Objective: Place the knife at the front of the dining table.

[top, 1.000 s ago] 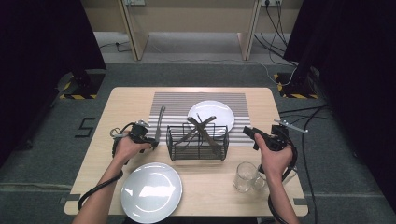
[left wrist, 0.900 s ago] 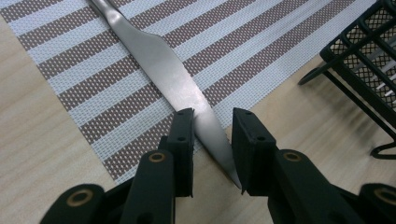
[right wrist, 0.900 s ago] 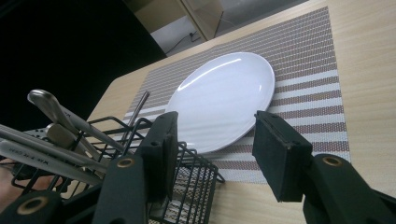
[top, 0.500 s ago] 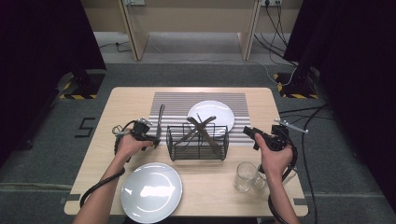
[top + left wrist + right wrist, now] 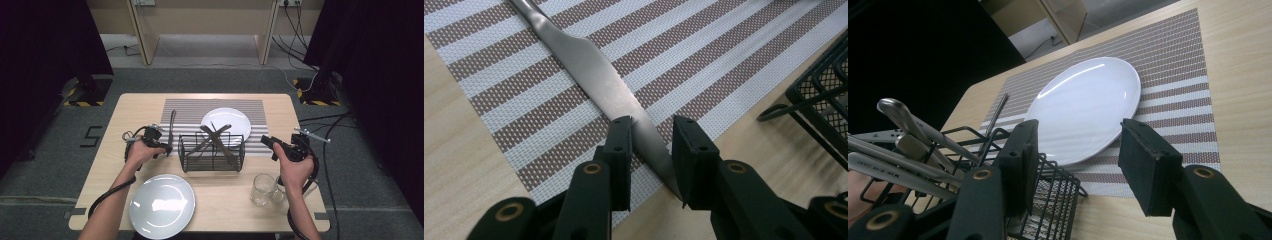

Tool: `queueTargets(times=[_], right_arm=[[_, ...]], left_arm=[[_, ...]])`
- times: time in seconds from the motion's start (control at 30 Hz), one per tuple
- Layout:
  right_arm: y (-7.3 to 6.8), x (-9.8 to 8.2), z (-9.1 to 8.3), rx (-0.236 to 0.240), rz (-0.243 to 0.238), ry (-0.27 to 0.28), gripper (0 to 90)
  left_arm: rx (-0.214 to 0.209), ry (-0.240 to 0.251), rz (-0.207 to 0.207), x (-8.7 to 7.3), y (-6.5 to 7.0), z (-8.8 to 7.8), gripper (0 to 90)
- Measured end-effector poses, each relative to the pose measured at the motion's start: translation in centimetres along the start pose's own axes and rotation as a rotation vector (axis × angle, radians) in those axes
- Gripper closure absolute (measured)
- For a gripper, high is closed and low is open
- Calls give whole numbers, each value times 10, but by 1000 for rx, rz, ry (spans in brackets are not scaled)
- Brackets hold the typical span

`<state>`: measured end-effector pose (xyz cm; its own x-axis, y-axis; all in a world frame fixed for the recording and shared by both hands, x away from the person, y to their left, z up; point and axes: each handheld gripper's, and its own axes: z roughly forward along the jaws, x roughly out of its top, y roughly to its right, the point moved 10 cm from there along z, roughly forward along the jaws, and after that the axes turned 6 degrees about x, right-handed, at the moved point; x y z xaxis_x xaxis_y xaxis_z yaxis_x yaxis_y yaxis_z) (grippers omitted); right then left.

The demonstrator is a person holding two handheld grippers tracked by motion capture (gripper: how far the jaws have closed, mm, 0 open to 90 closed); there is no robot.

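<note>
A table knife (image 5: 171, 129) lies flat on the striped placemat (image 5: 190, 107), left of the black wire basket (image 5: 212, 159). My left gripper (image 5: 167, 147) is down at its near end. In the left gripper view the blade (image 5: 599, 80) runs between the jaws of the left gripper (image 5: 651, 160), which stand open on either side of the blade tip. My right gripper (image 5: 267, 142) hovers right of the basket, open with nothing between its fingers (image 5: 1078, 145). Several pieces of cutlery (image 5: 903, 145) lean in the basket.
A white plate (image 5: 235, 120) rests on the placemat behind the basket. A second white plate (image 5: 161, 205) sits at the table's front edge. A clear glass (image 5: 262, 189) stands front right, close to the right hand.
My left hand has shifted slightly right, bringing its jaws around the knife's near end. The knife and the right gripper have stayed put.
</note>
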<state>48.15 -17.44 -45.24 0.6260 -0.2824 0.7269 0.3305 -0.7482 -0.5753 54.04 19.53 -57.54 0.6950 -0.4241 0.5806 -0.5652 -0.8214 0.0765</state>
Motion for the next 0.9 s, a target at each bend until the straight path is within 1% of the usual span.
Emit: queueTargets(times=[0.13, 0.27, 0.47, 0.53, 0.6, 0.67, 0.73, 0.8, 0.83, 0.9], right_arm=[[0, 0, 0, 0, 1, 1, 502], [0, 0, -1, 0, 1, 1, 502], [0, 1, -1, 0, 4, 1, 502], [0, 0, -1, -2, -3, 1, 502], [-1, 0, 0, 0, -1, -1, 502], [-1, 0, 0, -3, -11, -1, 501], [-2, 0, 0, 0, -12, -1, 501], [-4, 0, 0, 5, -15, -5, 500], [-5, 0, 0, 5, -21, -4, 499], [-7, 0, 0, 10, -19, -5, 498]], left_arm=[[5, -5, 1, 0, -2, 1, 698], [18, 2, -1, 2, -4, 1, 696], [20, -2, 3, 3, -4, 1, 692], [22, 2, 7, 3, -4, 1, 687], [28, 16, 8, 4, -4, 0, 675], [32, 41, 3, 6, -4, -1, 641], [35, 56, 19, 6, -3, -3, 585], [40, 80, 21, 5, -4, -6, 520], [40, 96, 15, 5, -4, -8, 492], [37, 133, 6, 6, -4, -14, 443]])
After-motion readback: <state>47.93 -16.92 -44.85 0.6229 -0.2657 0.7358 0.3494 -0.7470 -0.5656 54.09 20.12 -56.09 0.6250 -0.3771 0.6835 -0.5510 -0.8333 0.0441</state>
